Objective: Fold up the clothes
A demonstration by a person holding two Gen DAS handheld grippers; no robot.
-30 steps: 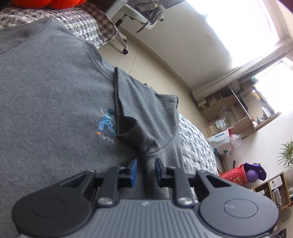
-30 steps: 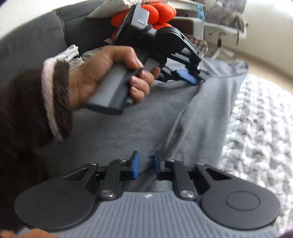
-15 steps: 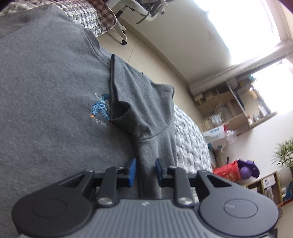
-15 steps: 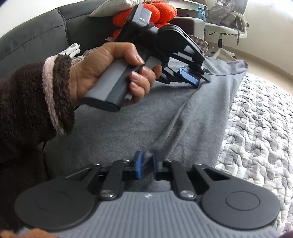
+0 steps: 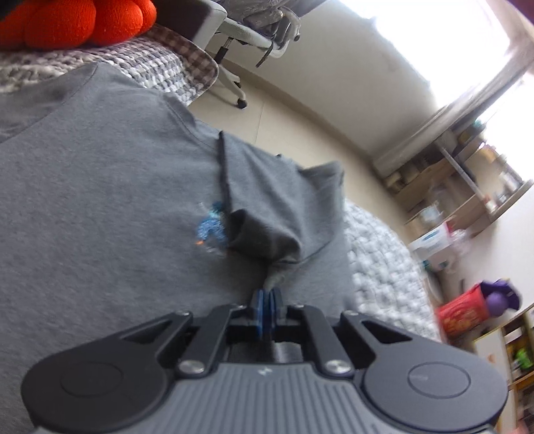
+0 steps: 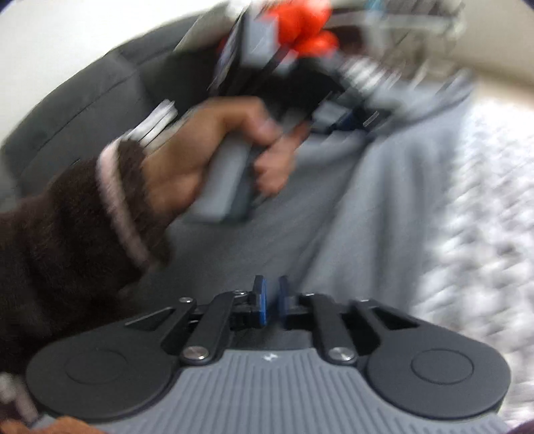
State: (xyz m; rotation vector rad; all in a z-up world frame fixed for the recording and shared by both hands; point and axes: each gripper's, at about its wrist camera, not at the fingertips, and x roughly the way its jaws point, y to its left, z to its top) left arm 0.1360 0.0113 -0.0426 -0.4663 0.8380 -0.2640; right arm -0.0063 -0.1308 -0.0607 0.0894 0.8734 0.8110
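Since the frames half a second ago, the left hand-held gripper [image 5: 267, 302] has gone from standing apart over the cloth to being clenched on a small pinch of the grey T-shirt [image 5: 100, 207], and the right wrist view has turned heavily blurred, which suggests quick motion. That T-shirt is lying spread on the quilted bed cover [image 5: 377, 263], collar toward the far end, with one sleeve [image 5: 277, 200] already turned inward so that its edge is reaching the small blue chest print [image 5: 210, 228]. The pinch is sitting just below that sleeve, at the side seam area, and a short ridge of fabric is rising from the blue pads. The right hand-held gripper [image 6: 270, 300] is showing a narrow gap between its pads; whether cloth is caught there cannot be told through the blur. From that view the person's left hand [image 6: 213, 157] is gripping the other tool's handle above the shirt body. By judgement, folding is at an early stage: one sleeve is in, and the long side fold is only being started; the opposite side and the crosswise folds are remaining. An orange cushion [image 5: 73, 20] is resting beyond the collar, and an office chair [image 5: 253, 33] is standing on the floor past the bed.
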